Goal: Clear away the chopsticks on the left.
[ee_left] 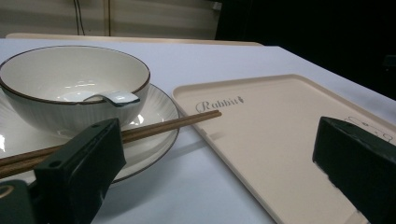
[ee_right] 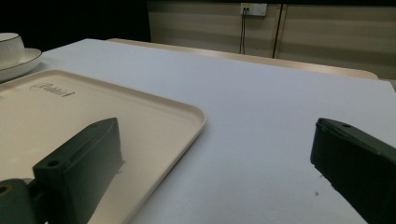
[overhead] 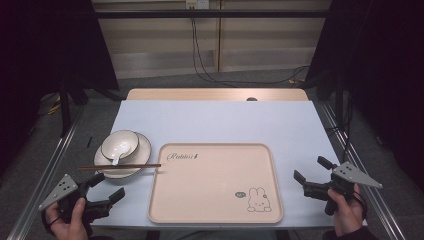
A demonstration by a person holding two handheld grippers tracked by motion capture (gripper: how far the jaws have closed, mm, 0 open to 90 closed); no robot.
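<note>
I have both grippers low at the near corners of the pale blue worktop (overhead: 215,122). Left gripper (overhead: 107,187): fingers spread, nothing between them, near the white dark-rimmed ceramic bowl (overhead: 120,145) on its matching saucer (overhead: 142,152). White spoon (ee_left: 109,98) lies in the bowl, handle end hidden below the rim. Brown wooden chopsticks (overhead: 120,166) lie across the saucer, tips touching the beige plastic tray with rabbit print (overhead: 215,182). Right gripper (overhead: 312,175): fingers spread, empty, just right of the tray. In its view the bowl is cut off at the frame edge.
</note>
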